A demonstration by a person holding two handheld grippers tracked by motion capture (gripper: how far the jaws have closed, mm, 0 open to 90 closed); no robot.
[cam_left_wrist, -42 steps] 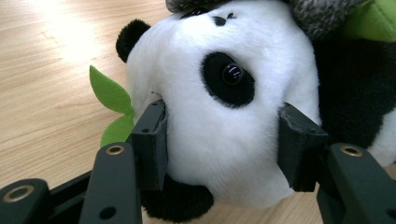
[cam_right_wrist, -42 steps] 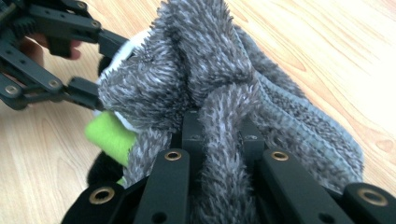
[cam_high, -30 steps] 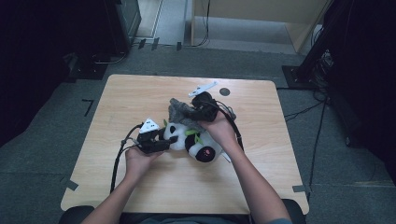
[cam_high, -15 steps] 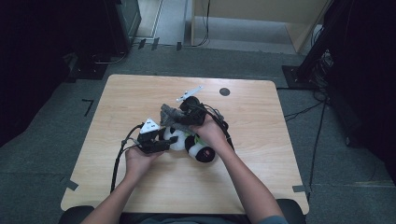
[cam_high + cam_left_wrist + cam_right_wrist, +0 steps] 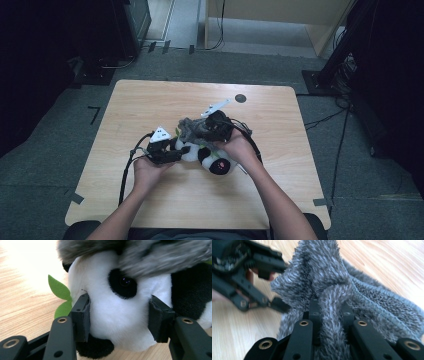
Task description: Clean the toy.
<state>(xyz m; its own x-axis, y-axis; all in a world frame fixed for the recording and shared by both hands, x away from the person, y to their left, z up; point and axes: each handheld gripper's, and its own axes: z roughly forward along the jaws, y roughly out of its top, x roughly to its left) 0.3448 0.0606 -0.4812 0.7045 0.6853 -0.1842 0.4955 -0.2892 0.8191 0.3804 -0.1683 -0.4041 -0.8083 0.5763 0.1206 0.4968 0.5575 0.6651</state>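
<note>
- Panda (image 5: 212, 159) lies on its side near the middle of the table (image 5: 150, 210), between the person's two hands; a green leaf (image 5: 60, 288) pokes out beside its head.
- Left gripper (image 5: 117, 317) has its pads pressed into either side of the white face, so it grips the panda's head and steadies it.
- Right gripper (image 5: 329, 315) is closed on a fold of the grey cloth (image 5: 332, 277), pinching the fleece between its jaws; in the high view it (image 5: 214, 127) sits just behind the toy.
- Cloth (image 5: 192, 129) rests bunched against the panda's upper side; in the left gripper view its fur (image 5: 140, 255) already overlaps the top of the head.
- Judged done: both things are grasped and the cloth has been brought up to the toy.
- Judged left: most of the white-and-black body lies bare, so the cloth has yet to be drawn over it and let go.
- Whether the cloth is a blanket or a garment is unclear.
</note>
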